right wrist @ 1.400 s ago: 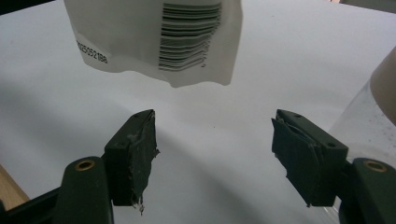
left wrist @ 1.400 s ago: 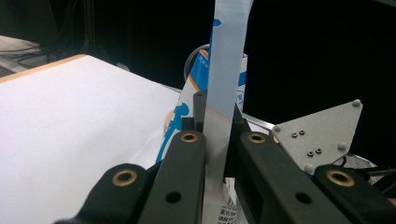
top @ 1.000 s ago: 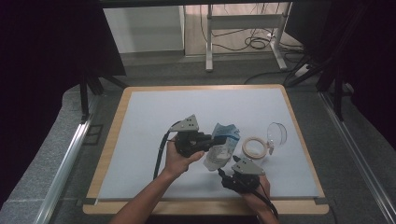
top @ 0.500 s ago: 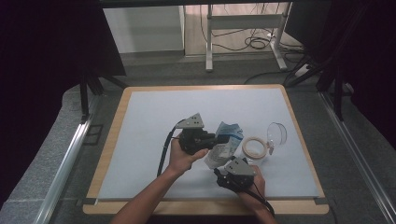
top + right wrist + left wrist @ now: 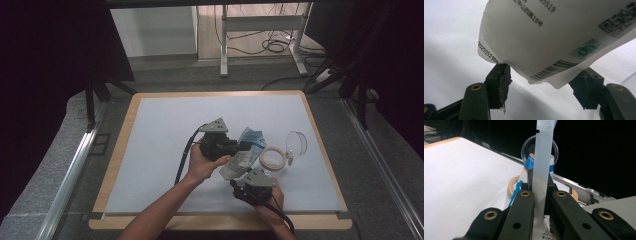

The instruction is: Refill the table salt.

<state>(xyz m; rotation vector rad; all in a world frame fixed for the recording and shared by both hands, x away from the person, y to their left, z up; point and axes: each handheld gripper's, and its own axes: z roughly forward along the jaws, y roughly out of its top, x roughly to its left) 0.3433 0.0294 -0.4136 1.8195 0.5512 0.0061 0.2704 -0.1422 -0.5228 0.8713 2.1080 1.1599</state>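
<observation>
A white plastic pouch [image 5: 243, 152] with blue and orange print is held above the bench [image 5: 165, 135], right of centre and towards the near edge. Its flat sealed edge [image 5: 542, 167] is clamped between the closed jaws of the left gripper [image 5: 235, 146], as is seen in the left gripper view, where the strip rises straight up from between the jaws. In the right gripper view the pouch's other end [image 5: 554, 35] is seen from close by, with a printed date, a barcode and a QR code on its white back; it hangs between the jaws of the right gripper [image 5: 541, 86], which are spread wide, one at each side of the pouch's lower corner, and neither is seen to press on it. In the high view the right gripper [image 5: 239, 184] is placed just below the pouch, close to the near edge of the bench.

A roll of tan tape [image 5: 272, 157] lies flat just right of the pouch, and a clear plastic cup [image 5: 296, 145] lies on its side just beyond the tape. The bench is covered by a pale sheet framed with a wooden rim [image 5: 117, 165]. A black cable [image 5: 182, 155] is trailed from the left gripper along the person's left hand [image 5: 200, 165].
</observation>
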